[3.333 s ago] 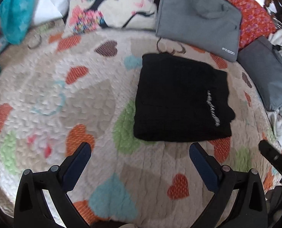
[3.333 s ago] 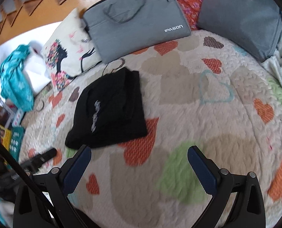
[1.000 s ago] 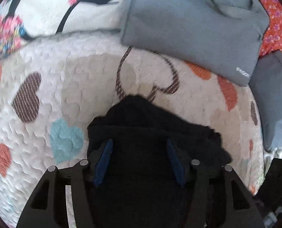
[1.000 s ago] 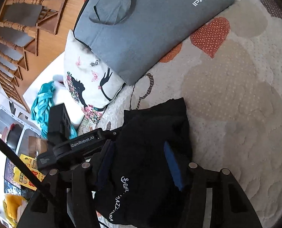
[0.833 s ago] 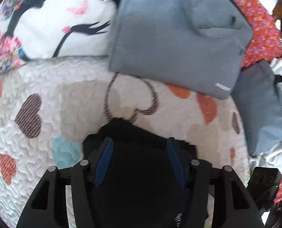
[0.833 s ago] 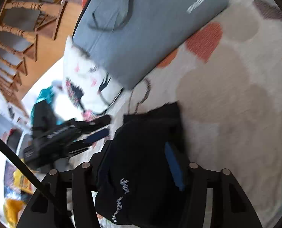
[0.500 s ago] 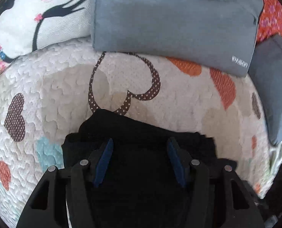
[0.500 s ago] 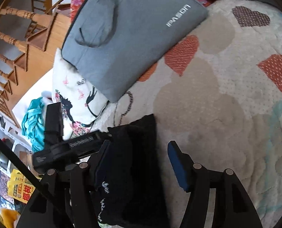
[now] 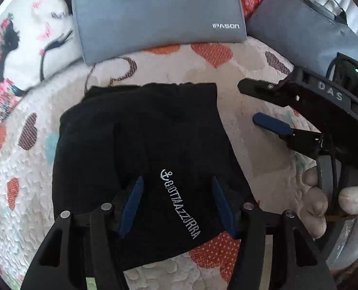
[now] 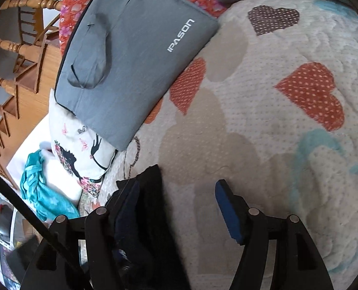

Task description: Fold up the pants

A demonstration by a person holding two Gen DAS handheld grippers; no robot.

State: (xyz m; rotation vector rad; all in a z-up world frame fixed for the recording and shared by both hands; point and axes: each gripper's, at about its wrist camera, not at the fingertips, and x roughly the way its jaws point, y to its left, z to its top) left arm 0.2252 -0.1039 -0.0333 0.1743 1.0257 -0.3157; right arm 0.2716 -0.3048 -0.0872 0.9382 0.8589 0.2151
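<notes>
Heart-patterned quilting is covering the bed (image 9: 239, 72), with a grey IPASON laptop bag (image 9: 154, 12) lying at its far edge, a second grey bag (image 9: 304, 29) to the right of it and a printed white cushion (image 9: 17, 43) to the left. Folded black pants (image 9: 142, 145), showing white GIOTTAAZZURRA lettering, are lying in the middle of the quilt, near the camera in the left wrist view.

Left tongs (image 9: 176, 205) are hovering low over the near part of the pants, pointing away toward the bags, their blue pads standing apart on either side of the lettering; whether they are touching the cloth cannot be told. Right tongs (image 9: 258, 104) are reaching in from the right side, held level above the bare quilt just beside the pants' right edge, with a gloved right hand (image 9: 328, 205) wrapping the handle behind them.

In the right wrist view the right tongs (image 10: 176, 207) are spread wide, the left finger sitting at the edge of the pants (image 10: 150, 217) and the right pad (image 10: 227, 210) over bare quilt (image 10: 275, 120). Wooden stair railings (image 10: 7, 43) are showing beyond the bed, and a teal cloth (image 10: 38, 191) is lying past the cushion (image 10: 75, 149).
</notes>
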